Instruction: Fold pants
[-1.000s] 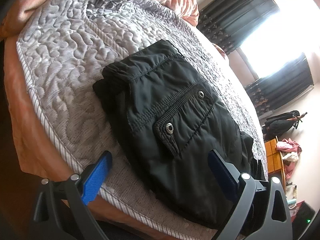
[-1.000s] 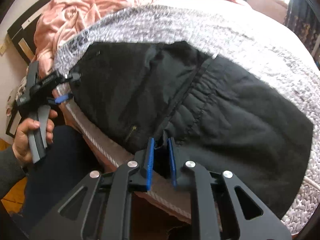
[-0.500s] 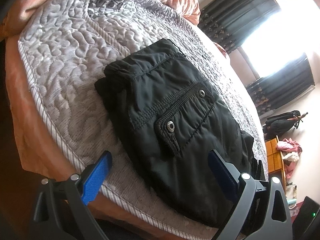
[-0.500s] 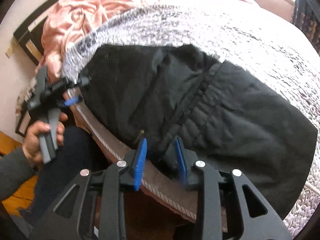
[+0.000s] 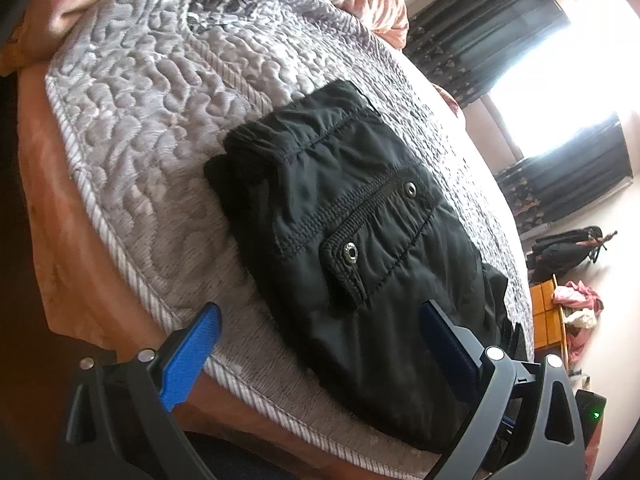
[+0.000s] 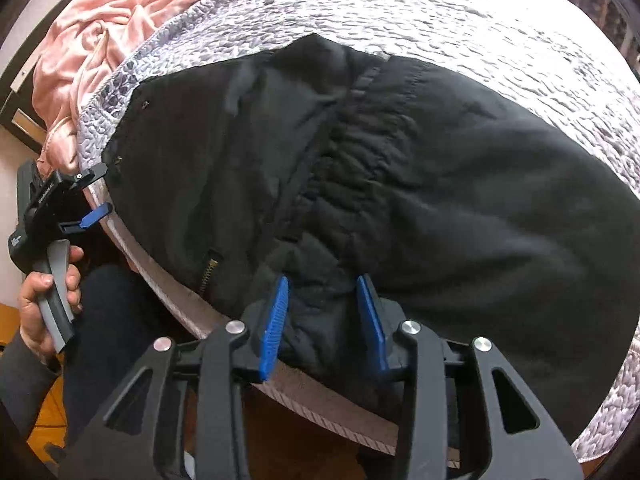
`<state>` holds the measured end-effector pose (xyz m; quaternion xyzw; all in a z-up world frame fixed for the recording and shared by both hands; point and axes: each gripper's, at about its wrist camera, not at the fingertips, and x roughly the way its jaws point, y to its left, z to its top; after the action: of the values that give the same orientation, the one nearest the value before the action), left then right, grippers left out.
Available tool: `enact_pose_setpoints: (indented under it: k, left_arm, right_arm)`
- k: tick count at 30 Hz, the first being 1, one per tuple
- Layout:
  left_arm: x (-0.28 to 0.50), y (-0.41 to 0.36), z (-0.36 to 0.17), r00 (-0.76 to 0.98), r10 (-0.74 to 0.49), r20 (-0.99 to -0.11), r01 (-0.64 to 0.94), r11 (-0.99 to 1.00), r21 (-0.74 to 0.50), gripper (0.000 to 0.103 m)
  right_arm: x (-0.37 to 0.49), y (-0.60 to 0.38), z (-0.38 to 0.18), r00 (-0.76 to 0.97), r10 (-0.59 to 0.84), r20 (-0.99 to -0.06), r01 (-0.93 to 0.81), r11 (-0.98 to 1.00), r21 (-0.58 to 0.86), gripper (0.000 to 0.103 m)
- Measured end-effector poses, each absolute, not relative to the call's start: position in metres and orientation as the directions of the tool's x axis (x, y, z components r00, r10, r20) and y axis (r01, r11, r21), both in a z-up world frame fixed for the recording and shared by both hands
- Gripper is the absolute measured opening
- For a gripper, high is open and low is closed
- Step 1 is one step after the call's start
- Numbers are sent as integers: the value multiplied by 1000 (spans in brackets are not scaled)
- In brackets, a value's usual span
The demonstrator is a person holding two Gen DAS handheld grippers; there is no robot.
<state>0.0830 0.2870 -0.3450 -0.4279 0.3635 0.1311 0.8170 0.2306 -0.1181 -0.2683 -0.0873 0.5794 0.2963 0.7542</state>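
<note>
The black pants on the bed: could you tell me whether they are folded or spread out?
Folded. The black pants lie doubled into a compact stack on the grey quilt; layered edges and the waistband show, and no leg stretches out.

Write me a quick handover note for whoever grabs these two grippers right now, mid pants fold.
Left gripper: open, empty, at the bed's near edge by the pocket end of the pants.
Right gripper: open, with bunched black fabric lying between its fingers at the bed edge, not clamped.
Pants: folded into a compact black bundle on the grey quilted bedspread, snap pocket facing up, near edge almost at the bedspread's border.
Done: the main folds look in place.
Left: probably tidy the bunched edge by the right gripper, then back both grippers away. Check for loose fabric hanging off the bed; that side is hard to see.
</note>
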Motion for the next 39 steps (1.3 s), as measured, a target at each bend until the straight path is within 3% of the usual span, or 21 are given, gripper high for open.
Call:
enact_pose_setpoints:
  k: [3,4,9,13,15,26,38,39]
  left_arm:
    - [71,297,-343,721,-119,-683,-538,525,-659,99]
    - [66,301,-345,728,-134,-672,-541,489,-684,99]
    - [58,324,-355,766,-182,-617,-539,342,-770,99]
    - [67,347,-357,823,-210,-528,-484,228,-845,99]
    - [76,355,-362,821,-222,-527,-490,203,-848,99]
    - [91,360,-386,804,-228,-548,-533,130,-836,99]
    - [104,356,-382,796,-208,-569,-547,155,-823,99]
    - [106,356,-382,799,-211,-564,-541,159,-826,99]
  right_arm:
    - [233,-98,-244,133,361,-923,-610,764,211,42]
    - [234,-85,-233,121,367,-922,-651,730,206,51]
    - [258,-14,-197,14,387,-922,-779,582,233,78]
    - [305,61,-182,-141,391,-909,-811,481,333,84]
    - [326,109,-184,-201,347,-916,-839,422,344,87]
    - [351,283,-268,-266,52,-963,-947,173,271,90]
    - [336,346,-316,-329,-67,-942,-944,60,325,90]
    - [335,346,-316,-335,-69,-940,-942,60,331,84]
